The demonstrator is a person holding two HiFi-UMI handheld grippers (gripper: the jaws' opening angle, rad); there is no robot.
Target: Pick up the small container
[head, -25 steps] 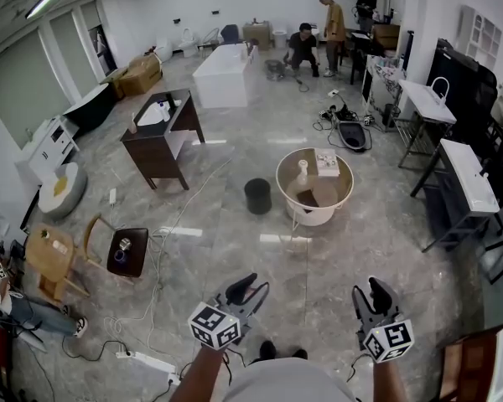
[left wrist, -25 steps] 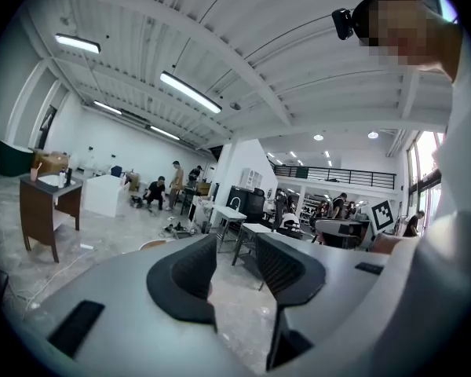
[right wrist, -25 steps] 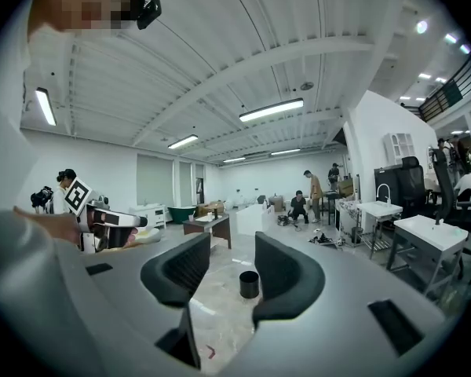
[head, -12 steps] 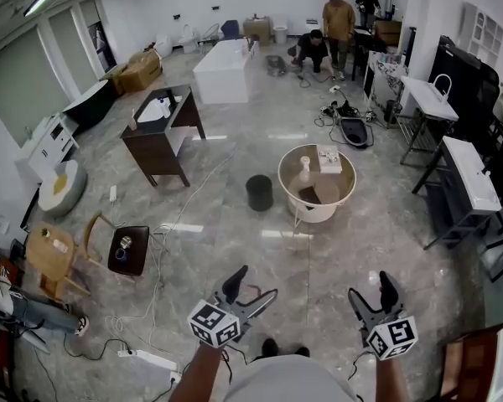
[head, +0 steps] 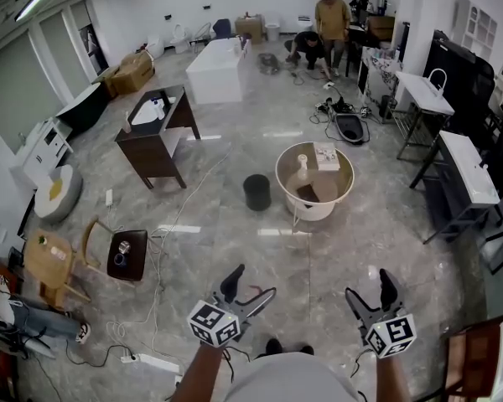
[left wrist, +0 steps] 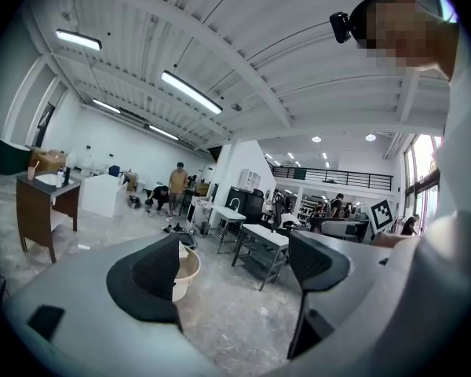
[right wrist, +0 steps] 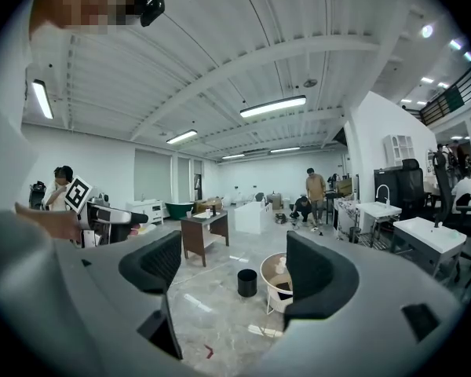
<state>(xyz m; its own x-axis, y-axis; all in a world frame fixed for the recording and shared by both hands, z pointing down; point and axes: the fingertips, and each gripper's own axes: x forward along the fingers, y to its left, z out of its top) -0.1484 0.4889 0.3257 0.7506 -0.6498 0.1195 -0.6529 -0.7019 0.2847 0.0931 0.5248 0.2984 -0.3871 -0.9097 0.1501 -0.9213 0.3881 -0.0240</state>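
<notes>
Well, both claws were held low and close to the person's tummy, because nothing was near enough to grab. The left claw (head: 251, 281) was opening wide, and only bare floor showed between its two sides. The right claw (head: 370, 285) was opening wide too, and it had nothing in it. I think they were spread like that to be ready for a grab later on.

I guessed the thing to pick up was the small black round container (head: 257, 193). It stood upright on the grey stone floor (head: 235, 241), well apart from both claws. I could not tell if anything was inside it, because its top only looked dark from above. It sat by itself with room all around, so a claw could come down over it without bumping other things.

Just beside it, to the right, stood a big round white tub (head: 318, 212) with a tan inside. In the tub I saw a white bottle-shaped vase (head: 301, 172), a flat pale box (head: 326, 157) and a dark square thing (head: 308, 193). They lay loose and a little apart from each other.

Farther off to the left stood a dark brown wooden desk (head: 155, 141) with some white things on top. The walk to the black container had not begun.
</notes>
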